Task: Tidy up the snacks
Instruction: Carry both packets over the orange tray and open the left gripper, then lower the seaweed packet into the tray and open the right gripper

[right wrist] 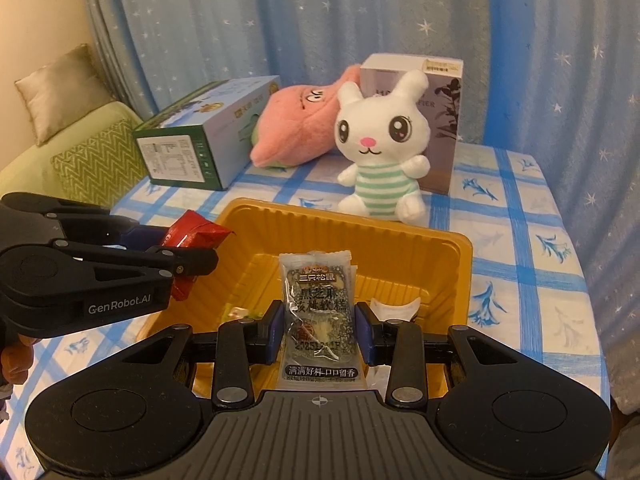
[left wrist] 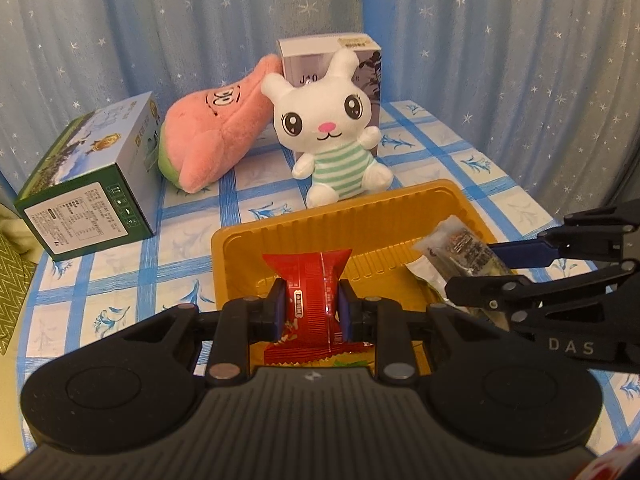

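A yellow plastic tray sits on the blue checked tablecloth. My left gripper is shut on a red snack packet and holds it over the tray's near edge; it also shows at the left of the right wrist view with the red packet. My right gripper is shut on a clear black-sesame snack packet above the tray; in the left wrist view it enters from the right with that packet. Other wrappers lie in the tray.
Behind the tray sit a white rabbit plush, a pink plush, a grey box and a green box. Blue starred curtain hangs behind. A sofa with cushion is at left.
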{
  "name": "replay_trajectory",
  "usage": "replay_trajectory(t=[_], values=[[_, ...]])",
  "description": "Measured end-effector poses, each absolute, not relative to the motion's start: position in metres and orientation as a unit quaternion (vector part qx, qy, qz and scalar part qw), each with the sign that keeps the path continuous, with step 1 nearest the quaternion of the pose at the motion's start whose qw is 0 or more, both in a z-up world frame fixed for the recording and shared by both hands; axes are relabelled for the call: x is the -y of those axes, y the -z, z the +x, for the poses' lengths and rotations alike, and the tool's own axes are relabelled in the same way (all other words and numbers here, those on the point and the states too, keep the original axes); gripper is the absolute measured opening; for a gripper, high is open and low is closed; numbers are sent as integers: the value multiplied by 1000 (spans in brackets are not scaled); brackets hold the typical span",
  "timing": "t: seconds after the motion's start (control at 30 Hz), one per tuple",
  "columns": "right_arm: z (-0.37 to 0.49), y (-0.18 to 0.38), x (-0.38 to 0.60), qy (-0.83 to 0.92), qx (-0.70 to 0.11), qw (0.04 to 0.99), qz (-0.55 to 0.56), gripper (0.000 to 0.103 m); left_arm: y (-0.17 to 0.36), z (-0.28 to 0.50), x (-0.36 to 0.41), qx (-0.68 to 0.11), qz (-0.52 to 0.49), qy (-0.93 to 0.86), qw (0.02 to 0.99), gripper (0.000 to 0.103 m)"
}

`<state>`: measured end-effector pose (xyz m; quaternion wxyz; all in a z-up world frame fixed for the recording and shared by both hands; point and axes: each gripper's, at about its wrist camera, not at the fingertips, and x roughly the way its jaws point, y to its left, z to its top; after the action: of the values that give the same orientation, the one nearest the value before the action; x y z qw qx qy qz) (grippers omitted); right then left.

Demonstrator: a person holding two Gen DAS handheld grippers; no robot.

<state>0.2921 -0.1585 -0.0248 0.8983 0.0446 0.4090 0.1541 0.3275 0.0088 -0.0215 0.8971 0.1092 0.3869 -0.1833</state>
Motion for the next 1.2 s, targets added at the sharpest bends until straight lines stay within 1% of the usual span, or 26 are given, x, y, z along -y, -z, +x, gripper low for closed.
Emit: replay_trajectory(t=[0.6,0.67,0.7,0.73,1.2], values=[[302,42,180,-117,-421,896,76,38,62,366,13,-416,118,184,883,26],[303,42,181,-117,-420,896,78,38,64,368,13,-417,116,183,883,28],[303,42,181,-117,-421,896,78,38,65,369,13,-418,116,180,883,33],[303,42,181,-117,-420,896,78,38,66,369,13,-418,116,178,883,35],[315,52,180,-123,-428,890,92,38,62,362,-9,-428,99,164,883,35]])
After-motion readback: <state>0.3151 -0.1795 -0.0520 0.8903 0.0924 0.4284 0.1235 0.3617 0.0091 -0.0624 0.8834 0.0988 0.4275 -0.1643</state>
